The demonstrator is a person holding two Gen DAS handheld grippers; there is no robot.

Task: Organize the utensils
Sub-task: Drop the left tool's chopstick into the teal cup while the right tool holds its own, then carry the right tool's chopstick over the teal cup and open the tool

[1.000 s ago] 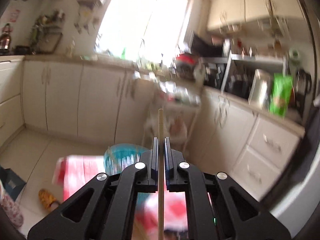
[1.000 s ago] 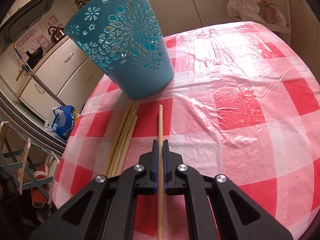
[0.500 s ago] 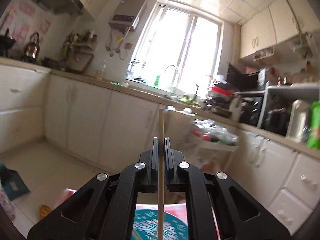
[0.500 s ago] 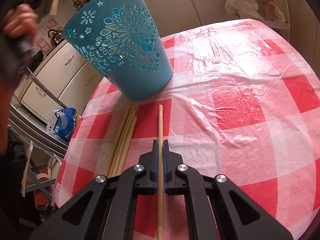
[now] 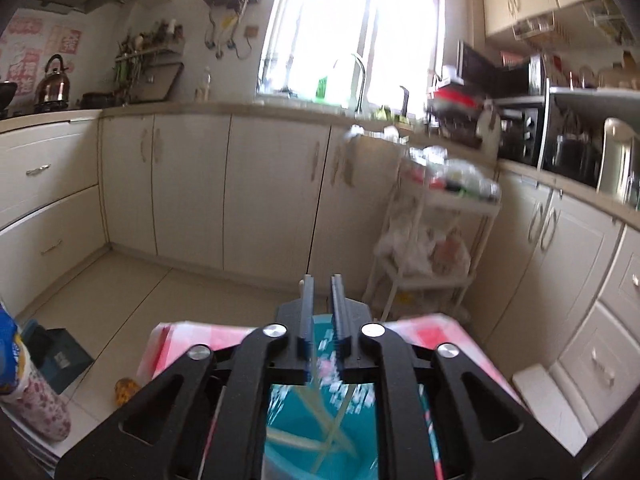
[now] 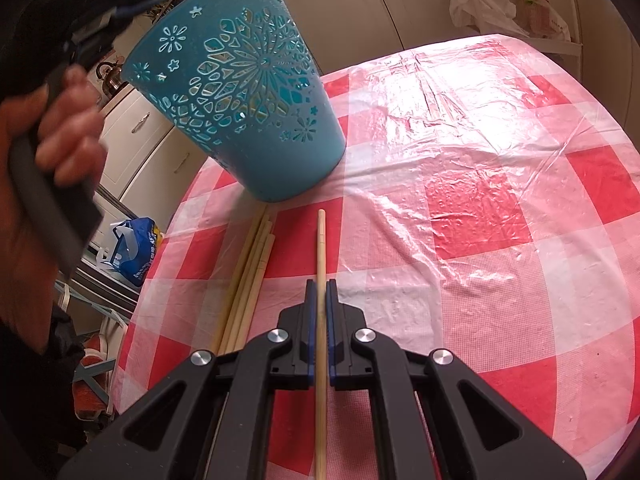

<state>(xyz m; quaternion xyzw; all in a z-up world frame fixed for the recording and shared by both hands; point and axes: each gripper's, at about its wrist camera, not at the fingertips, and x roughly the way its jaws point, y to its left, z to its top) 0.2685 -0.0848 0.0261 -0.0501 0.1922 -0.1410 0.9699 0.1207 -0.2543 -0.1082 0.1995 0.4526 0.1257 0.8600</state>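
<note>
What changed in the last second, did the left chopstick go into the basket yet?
Yes, it looks so. The left gripper swung over the teal basket and its jaws are opening; the chopstick they clamped is gone from between them, and blurred sticks show inside the basket. Unchanged: the right gripper stays shut on its chopstick, with the loose chopsticks lying on the checked tablecloth.

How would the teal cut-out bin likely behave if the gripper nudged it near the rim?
The teal bin is probably light: thin, perforated plastic. It stands tall on a narrow base, so a nudge high up may tip it. On the glossy plastic tablecloth it may slide instead.
</note>
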